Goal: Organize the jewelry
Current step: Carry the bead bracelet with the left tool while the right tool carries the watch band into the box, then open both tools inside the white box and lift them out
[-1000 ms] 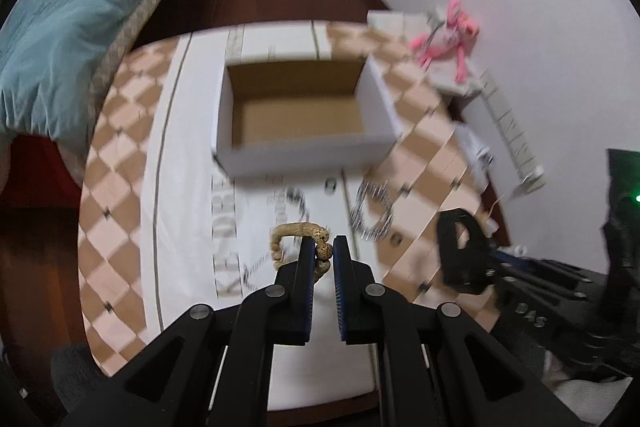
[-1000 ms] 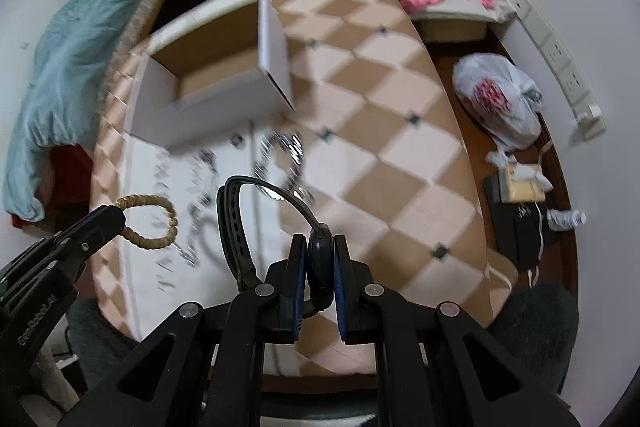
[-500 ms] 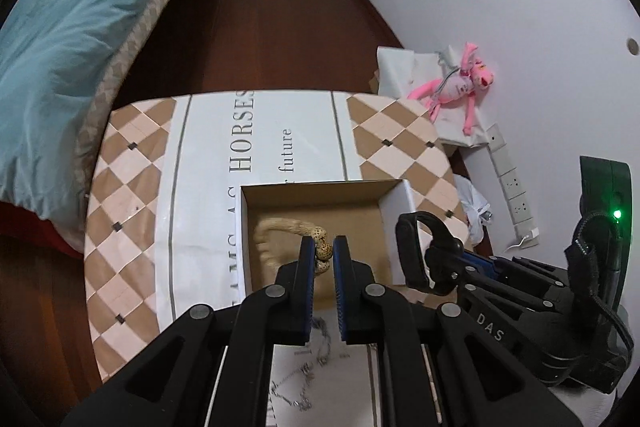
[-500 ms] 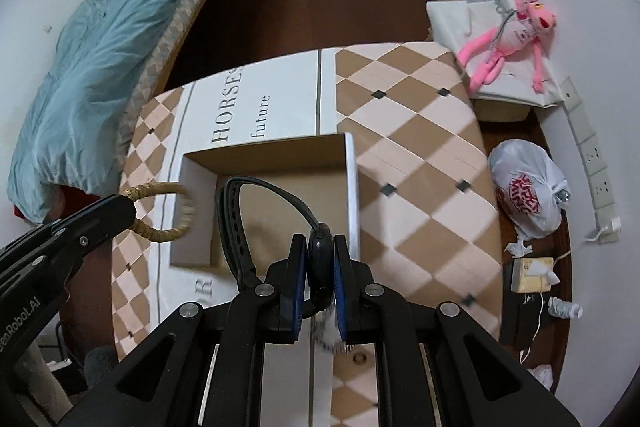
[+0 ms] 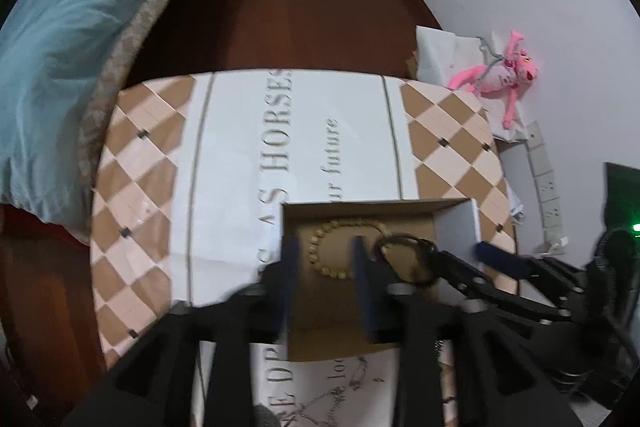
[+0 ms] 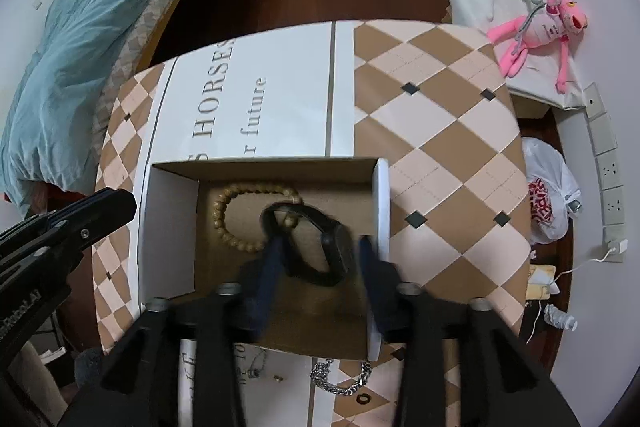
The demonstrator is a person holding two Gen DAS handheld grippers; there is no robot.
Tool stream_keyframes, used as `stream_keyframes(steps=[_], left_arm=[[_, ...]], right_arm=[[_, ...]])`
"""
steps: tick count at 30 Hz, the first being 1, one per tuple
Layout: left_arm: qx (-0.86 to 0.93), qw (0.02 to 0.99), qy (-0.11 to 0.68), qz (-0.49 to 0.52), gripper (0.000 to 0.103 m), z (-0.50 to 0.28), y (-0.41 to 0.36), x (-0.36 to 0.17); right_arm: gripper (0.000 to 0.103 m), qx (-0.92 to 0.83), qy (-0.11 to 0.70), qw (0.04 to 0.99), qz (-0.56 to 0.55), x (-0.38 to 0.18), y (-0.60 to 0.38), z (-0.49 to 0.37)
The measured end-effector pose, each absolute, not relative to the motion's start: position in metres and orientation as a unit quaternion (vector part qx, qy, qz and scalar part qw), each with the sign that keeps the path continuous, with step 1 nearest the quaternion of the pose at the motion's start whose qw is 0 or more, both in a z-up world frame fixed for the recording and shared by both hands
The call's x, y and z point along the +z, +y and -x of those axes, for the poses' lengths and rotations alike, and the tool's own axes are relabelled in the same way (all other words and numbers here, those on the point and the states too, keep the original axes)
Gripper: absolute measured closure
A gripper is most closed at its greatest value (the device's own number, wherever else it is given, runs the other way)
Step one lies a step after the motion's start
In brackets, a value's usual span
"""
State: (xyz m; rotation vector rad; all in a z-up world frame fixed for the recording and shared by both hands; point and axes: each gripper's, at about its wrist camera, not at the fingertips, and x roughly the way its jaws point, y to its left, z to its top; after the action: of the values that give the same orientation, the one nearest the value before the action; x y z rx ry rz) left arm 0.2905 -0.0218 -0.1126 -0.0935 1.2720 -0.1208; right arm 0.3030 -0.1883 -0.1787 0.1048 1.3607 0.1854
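Note:
An open cardboard box with white outer walls stands on the checked tablecloth. A wooden bead bracelet lies on the box floor. A black wristwatch lies beside it and partly over it. My left gripper hangs over the bracelet, its jaws opening, pads clear of the beads. My right gripper hangs over the watch, its jaws opening too, and neither pad presses on the watch. In the right wrist view the left gripper shows from the side at the box's left wall.
A silver chain bracelet, a small dark ring and a thin necklace lie on the cloth near the box's front. A bed with a teal blanket is to the left. A pink plush toy and a plastic bag are to the right.
Both grippers carried their pieces from over the loose jewelry to over the box. Both jaws then opened, and the bead bracelet and the watch now lie in the box.

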Motion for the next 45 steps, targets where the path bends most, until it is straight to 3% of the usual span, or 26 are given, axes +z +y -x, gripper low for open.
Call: stream_keyframes(steps=[1, 2, 3, 4, 5, 8, 12, 23, 45], left_arm=[[-0.046, 0.809, 0.586, 0.034, 0.036, -0.289, -0.021, -0.109], [-0.037, 0.813, 0.581, 0.027, 0.026, -0.288, -0.02, -0.107], [-0.026, 0.819, 0.572, 0.018, 0.026, -0.285, -0.018, -0.104], [-0.02, 0.824, 0.567, 0.014, 0.025, -0.283, -0.016, -0.102], [-0.012, 0.828, 0.561, 0.01, 0.02, -0.281, -0.013, -0.1], [0.008, 0.837, 0.548, 0.005, 0.002, -0.271, -0.004, -0.099], [0.023, 0.845, 0.535, 0.003, 0.001, -0.254, 0.001, -0.104], [0.024, 0.849, 0.527, 0.002, 0.001, -0.218, -0.007, -0.105], [0.028, 0.895, 0.445, 0.012, 0.001, -0.135, -0.009, -0.013]], right_arm=[[0.05, 0.086, 0.624, 0.775, -0.051, -0.175, -0.188, -0.303], [0.05, 0.084, 0.62, 0.779, -0.05, -0.171, -0.189, -0.301], [0.048, 0.081, 0.615, 0.783, -0.046, -0.167, -0.189, -0.301], [0.039, 0.077, 0.61, 0.788, -0.042, -0.163, -0.189, -0.298], [0.026, 0.075, 0.605, 0.791, -0.039, -0.159, -0.189, -0.296], [0.013, 0.06, 0.594, 0.802, -0.02, -0.151, -0.191, -0.286], [0.004, 0.032, 0.59, 0.807, 0.01, -0.154, -0.194, -0.27], [0.003, 0.018, 0.58, 0.814, 0.016, -0.16, -0.197, -0.237], [0.003, -0.004, 0.456, 0.89, 0.019, -0.043, -0.206, -0.14]])
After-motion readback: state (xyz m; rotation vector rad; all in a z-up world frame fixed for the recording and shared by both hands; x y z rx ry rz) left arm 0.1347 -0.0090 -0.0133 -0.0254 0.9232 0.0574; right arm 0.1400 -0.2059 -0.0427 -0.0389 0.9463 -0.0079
